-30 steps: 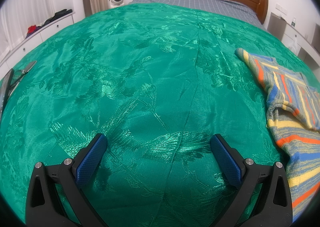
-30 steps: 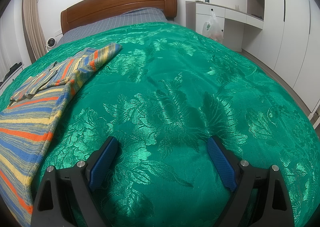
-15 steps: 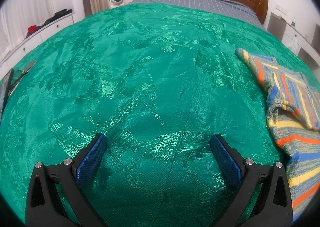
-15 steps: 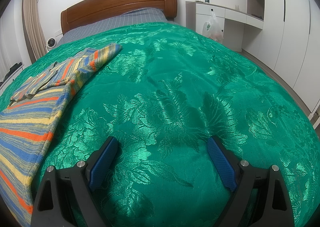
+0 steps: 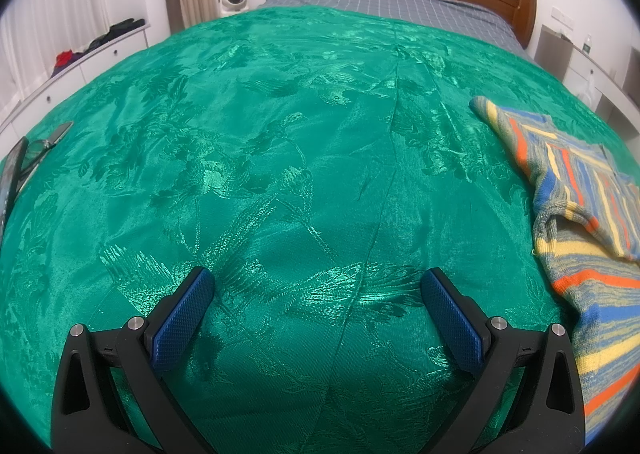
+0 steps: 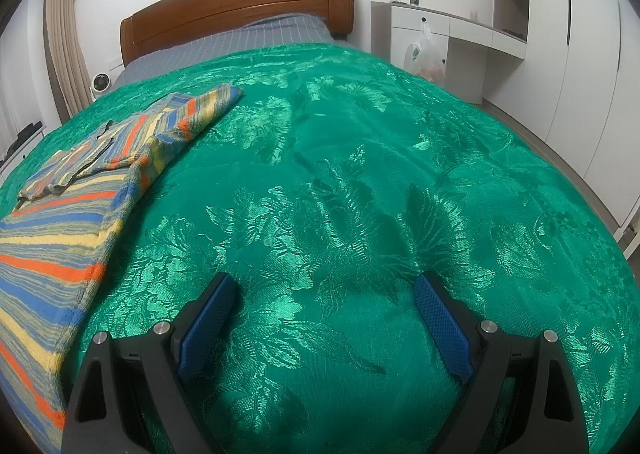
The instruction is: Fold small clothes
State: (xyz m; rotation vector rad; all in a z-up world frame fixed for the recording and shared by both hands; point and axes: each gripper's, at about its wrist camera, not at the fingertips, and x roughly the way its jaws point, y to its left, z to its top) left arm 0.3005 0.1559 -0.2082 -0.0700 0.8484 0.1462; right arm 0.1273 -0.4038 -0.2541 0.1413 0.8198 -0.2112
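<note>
Striped knit garment (image 5: 576, 190), stripes in orange, blue, yellow and grey-green. Lies flat on green bedspread (image 5: 280, 174), not yet folded up small. Left wrist view: right edge of frame, running from mid-right down to lower right; a sleeve-like part crosses over the body, with diagonal stripes on top and horizontal stripes below. Right wrist view: same garment (image 6: 80, 198) fills left side, upper left tip to lower left corner.

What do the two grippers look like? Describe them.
Both match. The left gripper and the right gripper each have two matte black angular arms with triangular cut-outs and silver round pins. The fingers carry blue pads with a fine diamond texture. No cables, markings or sleeves show.
</note>
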